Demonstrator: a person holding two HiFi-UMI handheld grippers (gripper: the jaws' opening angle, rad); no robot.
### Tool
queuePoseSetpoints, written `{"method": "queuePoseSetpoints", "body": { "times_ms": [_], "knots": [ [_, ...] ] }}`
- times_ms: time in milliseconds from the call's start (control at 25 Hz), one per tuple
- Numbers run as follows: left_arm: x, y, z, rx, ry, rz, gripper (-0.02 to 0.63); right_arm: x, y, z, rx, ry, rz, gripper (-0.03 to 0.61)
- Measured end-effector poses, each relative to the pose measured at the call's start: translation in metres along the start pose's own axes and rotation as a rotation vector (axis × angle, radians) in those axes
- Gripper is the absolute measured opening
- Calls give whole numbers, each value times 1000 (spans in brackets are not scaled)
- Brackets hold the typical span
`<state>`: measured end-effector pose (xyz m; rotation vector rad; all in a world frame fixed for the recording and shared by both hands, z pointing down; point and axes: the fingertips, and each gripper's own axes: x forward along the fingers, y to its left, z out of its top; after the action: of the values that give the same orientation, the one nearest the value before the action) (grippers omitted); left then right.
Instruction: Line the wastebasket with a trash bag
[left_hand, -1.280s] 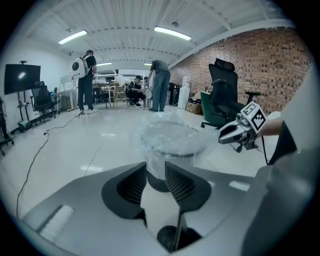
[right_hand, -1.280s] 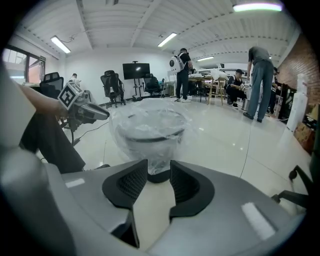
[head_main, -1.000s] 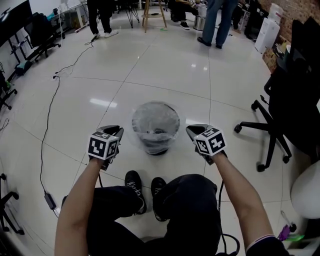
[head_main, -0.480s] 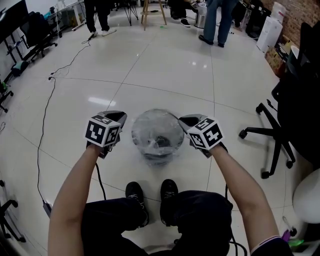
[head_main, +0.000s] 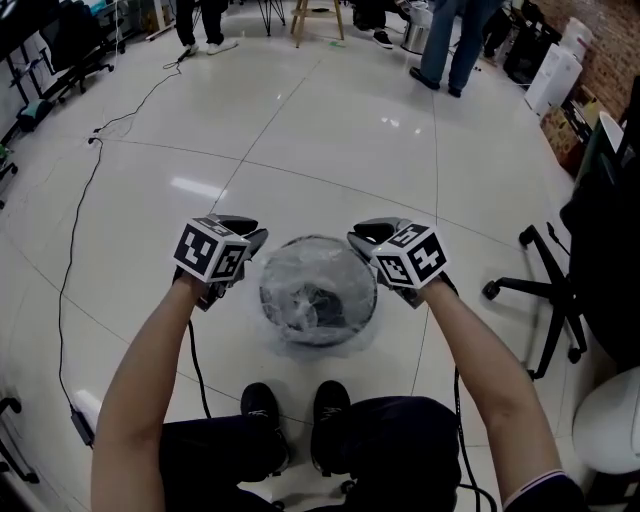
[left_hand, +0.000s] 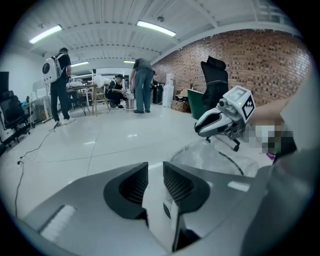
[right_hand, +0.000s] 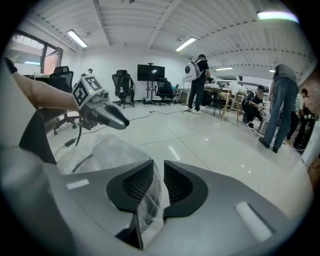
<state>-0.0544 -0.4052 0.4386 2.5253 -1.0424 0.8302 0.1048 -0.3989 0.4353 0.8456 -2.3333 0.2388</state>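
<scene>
A round dark wastebasket (head_main: 268, 312) stands on the floor just ahead of my feet. A clear trash bag (head_main: 318, 298) lies in it and over its rim. My left gripper (head_main: 259, 238) is at the rim's upper left and my right gripper (head_main: 353, 238) at its upper right. Both pairs of jaws have just been opening. In the right gripper view a fold of clear bag film (right_hand: 150, 192) hangs in the gap of the right gripper (right_hand: 158, 172). The left gripper (left_hand: 155, 172) shows a narrow gap, and I cannot tell if film is in it.
A black office chair (head_main: 548, 290) stands to the right, with a white rounded object (head_main: 612, 420) nearer me. A black cable (head_main: 72, 270) runs along the floor on the left to a power brick (head_main: 80, 427). People (head_main: 455, 40) stand far ahead.
Both grippers have moved forward and inward, from beside the basket to the far part of its rim. The basket now sits closer to my feet in the head view.
</scene>
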Motion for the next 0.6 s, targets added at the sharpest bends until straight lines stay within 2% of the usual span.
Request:
{"method": "queuePoseSetpoints", "body": {
  "times_ms": [160, 360, 440, 480, 520, 600],
  "knots": [
    [24, 0, -7, -16, 50, -65, 112, 29, 7, 11, -30, 39, 109, 98],
    [50, -17, -25, -13, 139, -174, 117, 55, 25, 0, -69, 128, 248, 138],
    [55, -23, -31, -4, 161, -206, 107, 61, 29, -6, -90, 154, 274, 109],
    [55, -24, -31, -3, 162, -218, 101, 63, 29, -7, -99, 158, 279, 71],
    [56, -25, -30, -1, 158, -227, 79, 64, 28, -6, -105, 157, 281, 27],
    [56, -24, -26, 8, 145, -225, 12, 65, 25, -4, -105, 147, 283, 2]
  ]
}}
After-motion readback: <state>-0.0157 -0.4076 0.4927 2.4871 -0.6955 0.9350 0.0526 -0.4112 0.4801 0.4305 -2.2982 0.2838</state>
